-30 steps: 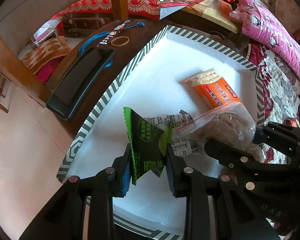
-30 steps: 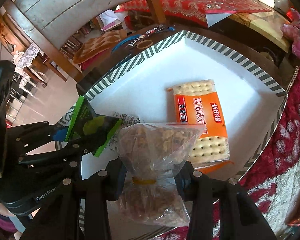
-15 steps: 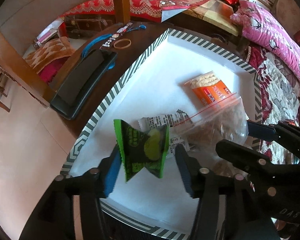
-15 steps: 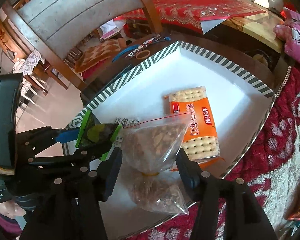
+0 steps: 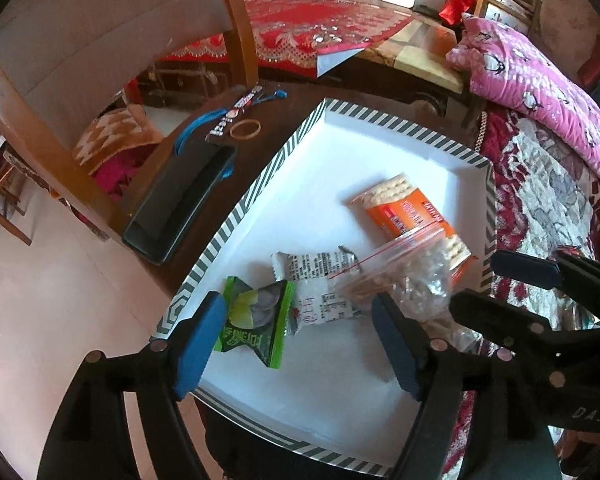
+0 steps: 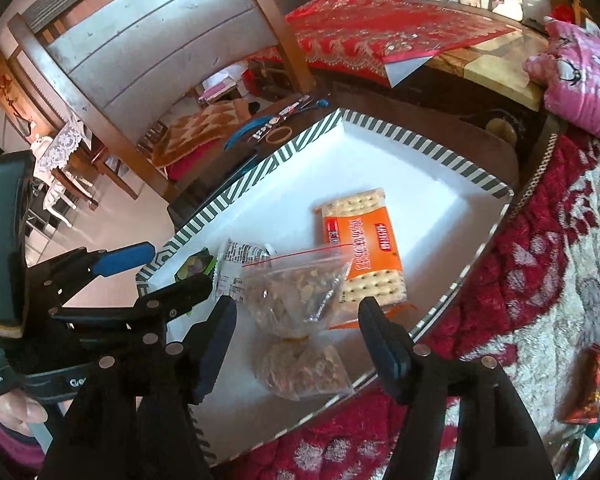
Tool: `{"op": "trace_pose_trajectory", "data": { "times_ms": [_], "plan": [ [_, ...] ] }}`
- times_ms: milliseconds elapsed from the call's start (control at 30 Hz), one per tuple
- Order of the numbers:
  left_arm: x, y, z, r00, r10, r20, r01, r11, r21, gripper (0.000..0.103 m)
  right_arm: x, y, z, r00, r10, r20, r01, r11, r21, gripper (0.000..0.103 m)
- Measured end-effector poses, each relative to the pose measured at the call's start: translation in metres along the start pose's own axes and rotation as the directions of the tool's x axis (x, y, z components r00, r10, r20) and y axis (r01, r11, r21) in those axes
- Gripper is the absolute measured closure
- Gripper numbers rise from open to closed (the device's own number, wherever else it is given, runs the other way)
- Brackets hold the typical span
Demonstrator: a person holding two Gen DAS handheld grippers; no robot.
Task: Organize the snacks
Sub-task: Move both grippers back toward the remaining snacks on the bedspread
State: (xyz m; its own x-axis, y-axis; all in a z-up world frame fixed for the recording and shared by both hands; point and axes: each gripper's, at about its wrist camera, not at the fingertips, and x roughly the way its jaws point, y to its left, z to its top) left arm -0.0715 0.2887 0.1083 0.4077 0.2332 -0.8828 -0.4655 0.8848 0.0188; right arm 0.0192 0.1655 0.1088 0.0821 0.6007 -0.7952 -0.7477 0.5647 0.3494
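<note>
On the dark wooden worktop sits a large white tray with a striped rim, and all the snacks now lie inside it, which is the main change: a second ago two of them were pinched between fingers, and both have since been let go. The clear zip bag of nuts, tied at its waist with a band, was clamped by the right gripper and now rests on the tray floor near the front edge, its top leaning over the lower end of the orange cracker pack. The right fingers stand apart on either side of the bag with clear gaps, and they are spreading wider at this moment. The green candy packet was squeezed upright in the left gripper; it now lies flat near the tray's left front corner, just beside the white printed wrapper, which it partly overlaps. The left fingers are opening too — the packet sits close to the inner face of the left-hand pad, but nothing is pressed, and the other pad is well clear. Both grippers look a little higher above the tray than before, so this reads as a release and pull-away. For the task, that suggests four snacks are gathered in the tray — whether more remain elsewhere cannot be told from these views, though a red packet lies on the bedspread to the right.
</note>
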Motion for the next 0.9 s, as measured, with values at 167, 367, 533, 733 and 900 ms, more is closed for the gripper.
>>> {"op": "trace_pose_trajectory", "data": {
  "times_ms": [167,367,533,733,900],
  "plan": [
    [-0.008,-0.012,0.003,1.0,-0.019,0.018,0.019,1.0,0.008,0.025,-0.021,-0.008,-0.007,0.999,-0.013,0.03,0.013,1.0,0.012,0.032],
    [-0.021,-0.039,0.005,0.998,-0.056,0.042,0.054,0.998,0.045,0.022,-0.046,-0.021,-0.021,0.998,-0.033,0.062,0.03,0.999,0.035,0.03],
    [-0.027,-0.066,0.004,0.995,-0.094,0.039,0.091,0.993,0.075,0.021,-0.065,-0.042,-0.034,0.995,-0.065,0.079,0.06,0.996,0.071,0.029],
    [-0.027,-0.105,0.003,0.991,-0.13,0.022,0.127,0.986,0.112,0.017,-0.091,-0.071,-0.057,0.988,-0.121,0.097,0.107,0.985,0.133,0.027],
    [-0.028,-0.14,-0.001,0.988,-0.154,0.01,0.15,0.974,0.17,0.017,-0.116,-0.099,-0.08,0.98,-0.169,0.107,0.145,0.969,0.201,0.025]
  ]
}}
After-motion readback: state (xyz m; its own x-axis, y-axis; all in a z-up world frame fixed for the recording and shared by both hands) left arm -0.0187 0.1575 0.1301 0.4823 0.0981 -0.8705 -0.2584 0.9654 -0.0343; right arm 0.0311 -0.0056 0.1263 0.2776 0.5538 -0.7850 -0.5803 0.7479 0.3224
